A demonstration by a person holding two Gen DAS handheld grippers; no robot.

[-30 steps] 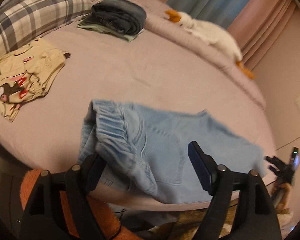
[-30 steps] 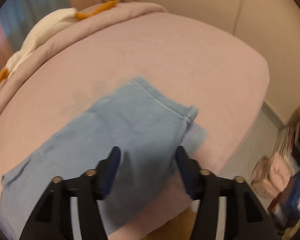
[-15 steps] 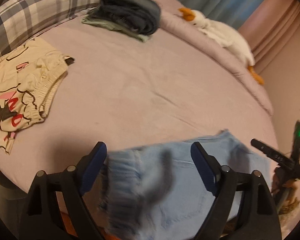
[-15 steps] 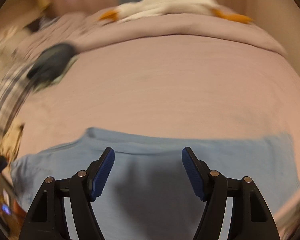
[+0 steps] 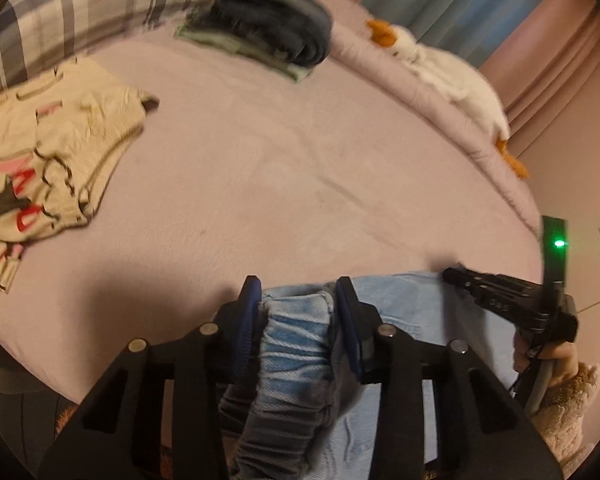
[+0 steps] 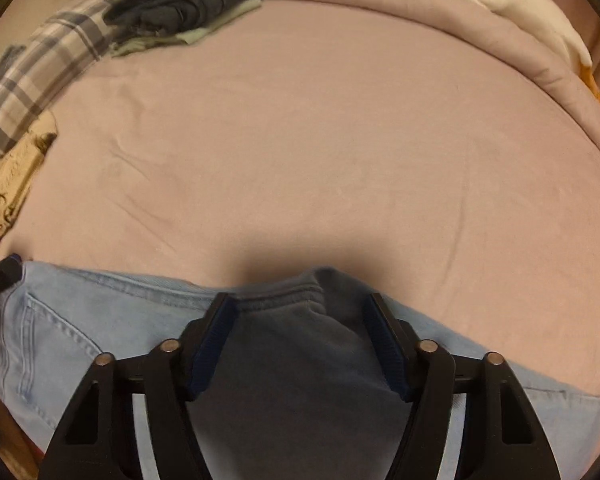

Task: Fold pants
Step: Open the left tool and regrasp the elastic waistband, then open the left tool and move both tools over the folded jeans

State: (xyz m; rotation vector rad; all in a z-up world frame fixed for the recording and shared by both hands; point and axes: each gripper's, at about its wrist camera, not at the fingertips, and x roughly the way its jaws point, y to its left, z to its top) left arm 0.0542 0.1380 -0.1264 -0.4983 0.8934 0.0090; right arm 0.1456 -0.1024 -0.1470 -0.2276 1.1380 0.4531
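Light-blue denim pants (image 5: 400, 308) on pink bed (image 5: 280, 184), bunched between closing fingers of left gripper (image 5: 298, 300) and right gripper (image 6: 300, 312).

The pants (image 5: 296, 344) are pale washed blue with lighter stitching. The bed (image 5: 300, 168) is covered in plain dusty pink. On it lie a cream garment (image 5: 48, 160) printed with black, red and pink cartoon figures, a grey-and-white plaid pillow (image 5: 84, 12), and a dark charcoal folded pile (image 5: 272, 28) over a sage-green piece. The plush goose (image 5: 452, 72) is white with orange beak and feet. Each tool (image 6: 300, 340) is black with blue pads (image 6: 214, 344).
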